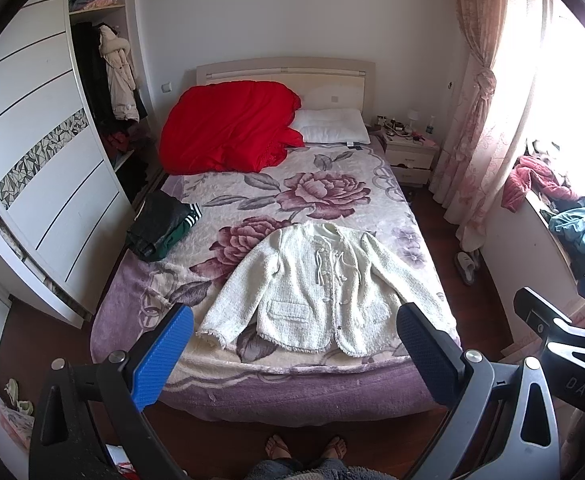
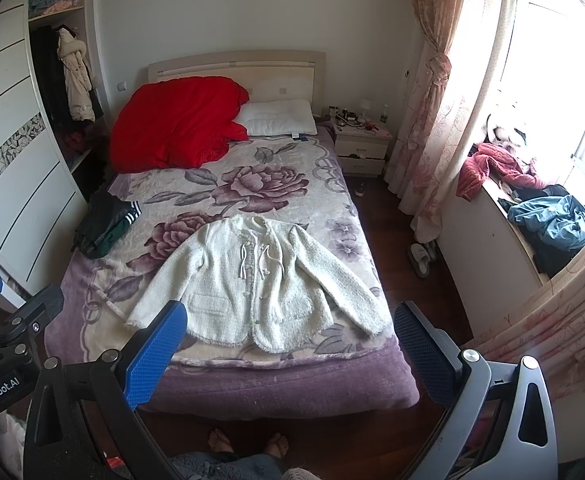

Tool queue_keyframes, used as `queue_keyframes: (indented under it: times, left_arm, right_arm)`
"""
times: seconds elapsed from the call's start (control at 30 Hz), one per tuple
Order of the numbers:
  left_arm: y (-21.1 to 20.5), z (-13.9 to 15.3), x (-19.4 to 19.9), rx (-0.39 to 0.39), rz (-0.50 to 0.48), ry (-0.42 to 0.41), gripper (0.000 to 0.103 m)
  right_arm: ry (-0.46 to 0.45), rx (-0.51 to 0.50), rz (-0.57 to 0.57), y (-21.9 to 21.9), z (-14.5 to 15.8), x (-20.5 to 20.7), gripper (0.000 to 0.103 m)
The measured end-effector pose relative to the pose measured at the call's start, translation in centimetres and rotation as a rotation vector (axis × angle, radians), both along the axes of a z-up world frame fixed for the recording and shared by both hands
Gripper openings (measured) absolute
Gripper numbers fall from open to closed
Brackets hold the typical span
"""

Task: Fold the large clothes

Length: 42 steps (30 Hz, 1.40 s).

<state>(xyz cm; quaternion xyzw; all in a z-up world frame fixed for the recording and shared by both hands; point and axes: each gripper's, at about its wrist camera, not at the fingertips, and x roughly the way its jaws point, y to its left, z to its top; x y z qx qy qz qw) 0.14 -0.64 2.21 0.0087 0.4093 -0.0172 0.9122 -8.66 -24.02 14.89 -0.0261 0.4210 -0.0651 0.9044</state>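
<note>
A white fuzzy jacket lies flat, front up, sleeves spread, near the foot of the bed; it also shows in the right wrist view. My left gripper is open and empty, held above the foot of the bed, short of the jacket's hem. My right gripper is open and empty, at about the same height beside it. The right gripper's body shows at the right edge of the left wrist view.
A floral purple blanket covers the bed. A dark folded pile of clothes sits at the bed's left edge. A red quilt and white pillow lie at the head. A wardrobe stands left; nightstand, curtains and cluttered sill right.
</note>
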Motion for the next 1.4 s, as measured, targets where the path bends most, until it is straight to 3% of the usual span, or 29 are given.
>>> queue_keyframes:
  times: [0.6, 0.7, 0.8, 1.0, 1.2, 1.4]
  left_arm:
    - [-1.3, 1.0, 0.2, 0.005, 0.002, -0.005, 0.103]
    - [-1.3, 1.0, 0.2, 0.004, 0.001, -0.006, 0.103]
    - [-1.3, 0.9, 0.1, 0.001, 0.000, -0.006, 0.103]
    - [-1.4, 0.4, 2.2, 0.017, 0.003, -0.019, 0.103]
    - [-0.3, -3.1, 5.8, 0.082, 0.019, -0.086, 0.103]
    - [-0.4, -9.5, 10.7, 0.101, -0.009, -0.042, 0.103]
  right_arm:
    - [-0.003, 0.004, 0.001, 1.5, 0.7, 0.1, 0.103]
    - [0.001, 0.004, 0.000, 2.8, 2.8, 1.0, 0.103]
    - [-0.001, 0.006, -0.001, 2.7, 2.8, 0.8, 0.103]
    - [0.005, 0.015, -0.016, 2.6, 2.7, 1.2, 0.103]
    - [0.010, 0.050, -0.110, 0.6, -1.0, 3.7, 0.103]
    - [0.093, 0.087, -0.353, -5.6, -9.7, 7.0, 0.103]
